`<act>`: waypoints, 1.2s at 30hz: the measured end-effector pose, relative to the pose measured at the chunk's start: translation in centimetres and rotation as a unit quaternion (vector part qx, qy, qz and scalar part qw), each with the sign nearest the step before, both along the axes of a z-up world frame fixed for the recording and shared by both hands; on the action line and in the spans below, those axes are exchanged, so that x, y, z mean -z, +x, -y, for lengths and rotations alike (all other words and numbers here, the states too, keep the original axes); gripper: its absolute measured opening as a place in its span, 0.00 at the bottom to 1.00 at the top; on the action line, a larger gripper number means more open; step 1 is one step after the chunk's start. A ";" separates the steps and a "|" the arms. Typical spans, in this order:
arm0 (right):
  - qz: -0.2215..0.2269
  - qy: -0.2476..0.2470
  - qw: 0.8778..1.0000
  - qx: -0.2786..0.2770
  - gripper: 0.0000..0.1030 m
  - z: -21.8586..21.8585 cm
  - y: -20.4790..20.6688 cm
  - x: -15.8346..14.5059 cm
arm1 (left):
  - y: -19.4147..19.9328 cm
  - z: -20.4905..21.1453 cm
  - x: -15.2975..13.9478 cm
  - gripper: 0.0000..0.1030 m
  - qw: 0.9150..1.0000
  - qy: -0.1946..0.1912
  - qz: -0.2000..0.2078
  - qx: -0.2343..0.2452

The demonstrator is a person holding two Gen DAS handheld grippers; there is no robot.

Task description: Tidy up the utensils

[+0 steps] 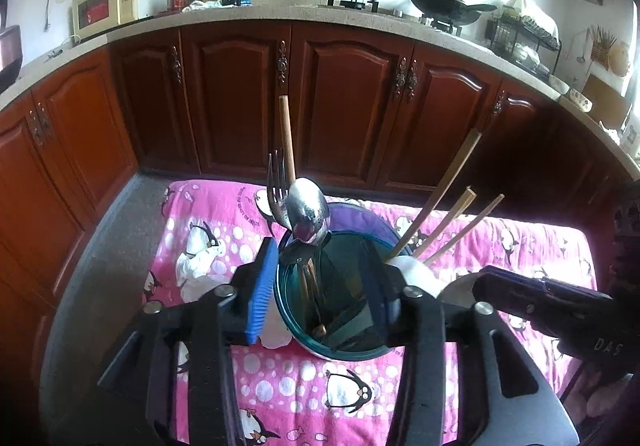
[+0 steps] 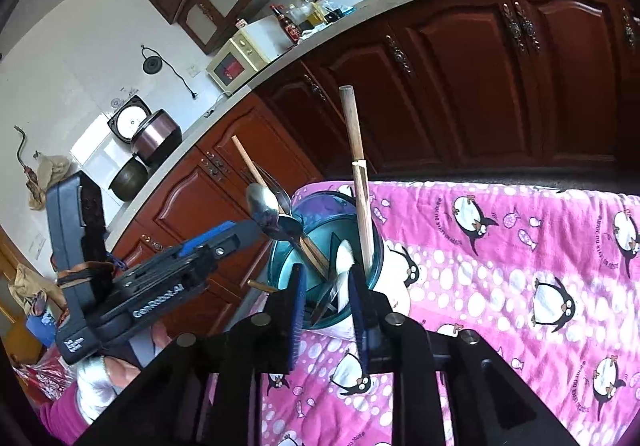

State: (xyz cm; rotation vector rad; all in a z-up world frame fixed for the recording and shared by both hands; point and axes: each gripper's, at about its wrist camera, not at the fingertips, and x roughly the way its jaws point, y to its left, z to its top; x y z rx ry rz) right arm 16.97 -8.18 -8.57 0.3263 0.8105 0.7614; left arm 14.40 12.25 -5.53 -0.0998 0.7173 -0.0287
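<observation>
Utensils are standing handles-down in a teal holder [image 1: 298, 342] on the pink penguin cloth [image 1: 304, 398]: spoon [image 1: 308, 215] and fork [image 1: 277, 185] heads pointing up, chopsticks [image 1: 452, 215] leaning up and right. Left gripper [image 1: 320, 294] is straddling the holder's rim, jaws spread and gripping nothing. Right gripper [image 2: 326, 310] is sitting at the rim, jaws partly spread, one chopstick [image 2: 364, 213] rising upright just beyond them.

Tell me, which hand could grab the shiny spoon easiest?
Left. The left hand-held gripper is open, with the shiny spoon just ahead of its fingers. The right hand-held gripper sits nearer the chopstick on the other side.
</observation>
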 end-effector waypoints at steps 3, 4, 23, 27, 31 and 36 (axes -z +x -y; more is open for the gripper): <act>0.001 0.004 1.000 0.004 0.27 0.4 -0.4 -0.4 | -0.6 0.1 -0.5 0.46 1.000 0.005 0.005 -0.003; 0.002 0.004 1.000 0.006 0.28 0.5 -0.6 -0.6 | -0.8 0.1 -0.6 0.48 1.000 0.007 0.007 -0.006; 0.071 -0.111 0.988 0.076 0.44 -0.7 -6.1 -3.7 | -6.0 0.9 -1.9 0.49 0.995 0.062 0.006 -0.084; 0.079 -0.122 0.987 0.075 0.46 -1.0 -6.8 -3.8 | -6.9 1.2 -2.0 0.49 0.995 0.058 0.009 -0.082; 0.090 -0.133 0.984 0.080 0.52 -1.3 -7.5 -4.2 | -7.7 1.1 -2.4 0.49 0.994 0.057 0.013 -0.090; 0.098 -0.132 0.982 0.089 0.58 -1.0 -8.1 -5.1 | -8.5 0.8 -2.9 0.49 0.994 0.048 0.016 -0.101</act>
